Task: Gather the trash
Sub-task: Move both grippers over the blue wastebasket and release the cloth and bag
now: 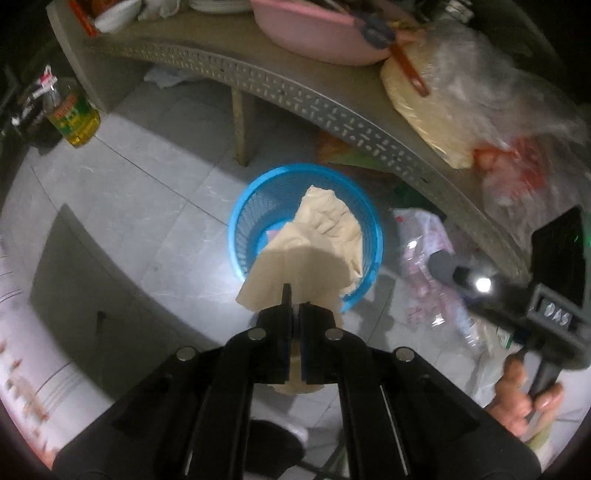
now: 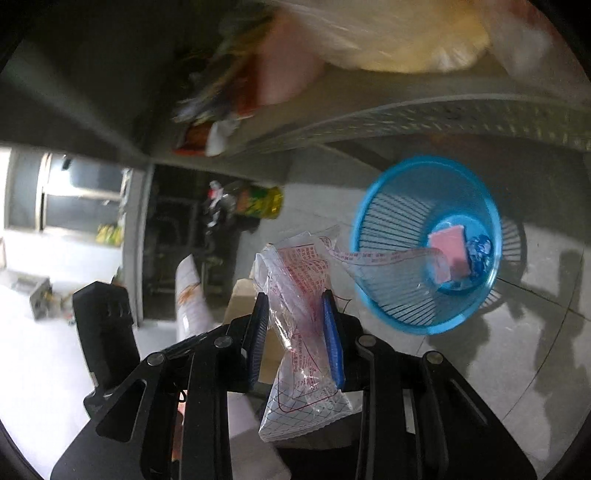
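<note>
My left gripper (image 1: 294,308) points steeply down and is shut on a cream crumpled paper (image 1: 317,236), which hangs over the blue slatted trash basket (image 1: 243,221) on the floor. In the right wrist view my right gripper (image 2: 295,321) is shut on a clear plastic bag with red print (image 2: 299,295), held to the left of the basket (image 2: 388,280). A pink piece (image 2: 448,254) and a blue wrapper (image 2: 480,251) lie at the basket's bottom. The right gripper's body (image 1: 546,306) and the hand holding it (image 1: 524,398) show at the left view's right edge.
A grey perforated table (image 1: 295,92) stands behind the basket, holding a pink basin (image 1: 314,33) and plastic bags (image 1: 461,92). An oil bottle (image 1: 72,118) stands on the tiled floor at left. More plastic bags (image 1: 424,251) lie under the table.
</note>
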Available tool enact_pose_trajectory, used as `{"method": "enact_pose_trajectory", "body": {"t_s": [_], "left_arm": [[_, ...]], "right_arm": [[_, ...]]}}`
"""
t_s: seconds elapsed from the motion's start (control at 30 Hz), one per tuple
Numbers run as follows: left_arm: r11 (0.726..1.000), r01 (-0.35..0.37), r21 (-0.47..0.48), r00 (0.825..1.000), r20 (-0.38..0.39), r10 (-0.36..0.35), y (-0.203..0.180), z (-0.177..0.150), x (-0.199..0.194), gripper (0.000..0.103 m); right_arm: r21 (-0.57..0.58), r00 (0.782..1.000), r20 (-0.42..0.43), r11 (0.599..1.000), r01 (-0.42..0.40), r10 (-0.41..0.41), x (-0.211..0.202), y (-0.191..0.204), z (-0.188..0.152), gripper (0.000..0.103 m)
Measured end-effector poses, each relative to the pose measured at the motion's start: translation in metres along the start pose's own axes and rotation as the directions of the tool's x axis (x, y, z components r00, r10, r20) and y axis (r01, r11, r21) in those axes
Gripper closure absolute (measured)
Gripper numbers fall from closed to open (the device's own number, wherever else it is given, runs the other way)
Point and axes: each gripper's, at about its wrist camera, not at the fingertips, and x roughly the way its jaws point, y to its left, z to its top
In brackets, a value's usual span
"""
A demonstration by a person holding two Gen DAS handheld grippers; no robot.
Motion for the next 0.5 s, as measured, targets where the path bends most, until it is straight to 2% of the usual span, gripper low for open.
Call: {"method": "enact_pose_trajectory", "body": {"t_s": [0.07,0.1,0.13,0.2,0.27,0.33,0.5], "left_arm": [[1.000,0.011,-0.020,1.000,0.004,-0.011,0.001,0.011,0.014,0.101],[1.000,0.015,-0.020,1.000,0.007,-0.014,0.002,0.013,0.018,0.094],[1.000,0.010,-0.020,1.000,0.005,-0.010,0.001,0.017,0.026,0.080],[0.999,-0.001,-0.038,1.000,0.002,0.001,0.004,0.020,0.032,0.064],[0.998,0.002,-0.063,1.000,0.018,-0.001,0.008,0.022,0.035,0.063],[0.997,0.009,-0.077,1.000,0.029,-0.007,0.011,0.021,0.031,0.059],[0.998,0.002,-0.064,0.996,0.092,0.004,0.014,0.012,0.005,0.057]], "right_arm": [[0.029,1.000,0.019,1.000,0.008,-0.008,0.015,-0.012,0.009,0.067],[0.035,0.999,0.029,0.999,0.019,-0.020,0.021,-0.015,0.012,0.062],[0.042,0.998,0.041,0.998,0.037,-0.039,0.025,-0.020,0.015,0.056],[0.063,0.997,0.052,0.996,0.057,-0.061,0.037,-0.033,0.021,0.052],[0.101,0.995,0.053,0.992,0.075,-0.081,0.045,-0.044,0.022,0.046],[0.121,0.995,0.052,0.989,0.083,-0.089,0.049,-0.052,0.022,0.046],[0.112,0.993,0.056,0.989,0.094,-0.101,0.043,-0.054,0.015,0.045]]}}
